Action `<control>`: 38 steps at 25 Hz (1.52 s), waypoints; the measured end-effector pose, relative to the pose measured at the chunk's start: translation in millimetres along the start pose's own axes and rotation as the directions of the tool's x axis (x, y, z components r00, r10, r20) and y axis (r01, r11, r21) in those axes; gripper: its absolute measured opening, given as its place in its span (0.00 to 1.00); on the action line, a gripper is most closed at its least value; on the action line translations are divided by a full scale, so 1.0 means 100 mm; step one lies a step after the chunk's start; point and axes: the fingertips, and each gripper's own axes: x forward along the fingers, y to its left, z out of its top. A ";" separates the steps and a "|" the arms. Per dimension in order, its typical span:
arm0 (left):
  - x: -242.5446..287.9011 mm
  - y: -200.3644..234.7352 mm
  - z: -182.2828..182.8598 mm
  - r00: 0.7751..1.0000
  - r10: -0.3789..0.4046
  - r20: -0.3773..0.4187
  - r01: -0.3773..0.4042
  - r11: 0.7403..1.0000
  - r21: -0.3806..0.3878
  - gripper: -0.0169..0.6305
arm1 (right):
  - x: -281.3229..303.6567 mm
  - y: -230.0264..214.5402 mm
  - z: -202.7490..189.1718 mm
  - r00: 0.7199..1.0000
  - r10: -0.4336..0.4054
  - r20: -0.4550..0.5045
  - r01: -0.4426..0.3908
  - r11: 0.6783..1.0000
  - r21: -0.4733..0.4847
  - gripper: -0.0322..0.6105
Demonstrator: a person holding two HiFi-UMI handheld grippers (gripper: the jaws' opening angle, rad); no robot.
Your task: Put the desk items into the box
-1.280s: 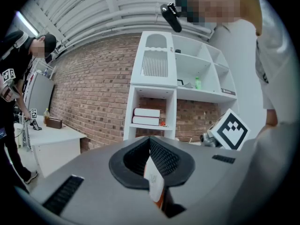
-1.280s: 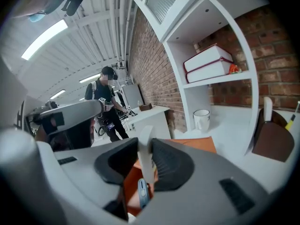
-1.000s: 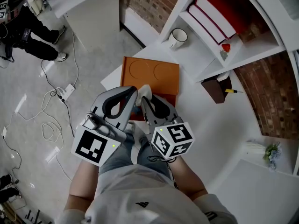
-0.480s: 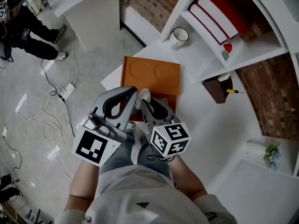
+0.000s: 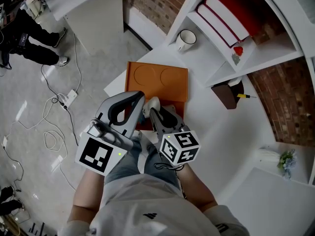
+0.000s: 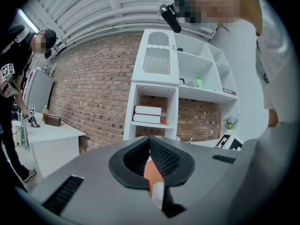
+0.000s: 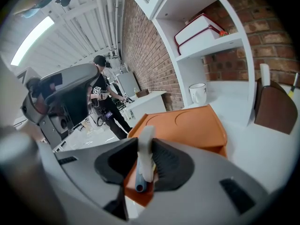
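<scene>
The orange box stands open on the white desk, its lid laid back flat. My right gripper hovers over the box's front, shut on a slim white item. In the right gripper view that white item stands upright between the pads with a blue-grey round end at the bottom, the box just beyond. My left gripper sits beside it at the box's left. Its jaws stand together, and a sliver of orange and white shows in the slot below.
A white mug stands behind the box. White shelves hold red-edged books. A brown holder with a yellow pen is at the right, a small plant further right. Cables and a person are on the floor side.
My right gripper has sunk a little toward the box with the white item still in it. The left gripper has stayed where it was.
</scene>
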 end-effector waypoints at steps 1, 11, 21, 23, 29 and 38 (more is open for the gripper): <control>0.01 0.00 0.00 1.000 -0.002 0.000 0.002 1.000 0.000 0.05 | 0.00 -0.01 -0.01 1.000 0.000 -0.002 0.000 1.000 0.002 0.22; 0.08 0.01 0.00 1.000 -0.016 -0.003 0.016 1.000 -0.004 0.05 | -0.05 -0.12 -0.07 0.999 -0.019 -0.031 0.018 1.000 -0.014 0.22; 0.14 -0.02 0.00 0.999 -0.032 -0.004 0.032 0.999 0.004 0.05 | -0.15 -0.38 -0.30 0.991 -0.082 -0.104 0.082 0.997 -0.004 0.25; 0.15 -0.03 0.00 0.999 -0.034 -0.006 0.034 0.999 0.004 0.05 | -0.16 -0.40 -0.32 0.991 -0.086 -0.105 0.085 0.996 -0.017 0.26; 0.18 -0.04 0.00 0.999 -0.040 -0.010 0.040 0.999 0.004 0.05 | -0.21 -0.53 -0.30 0.987 -0.136 -0.089 0.133 0.990 -0.037 0.27; 0.25 -0.06 0.01 0.998 -0.059 -0.007 0.059 0.998 0.003 0.05 | -0.28 -0.55 0.03 0.993 -0.116 0.002 0.116 0.993 -0.036 0.19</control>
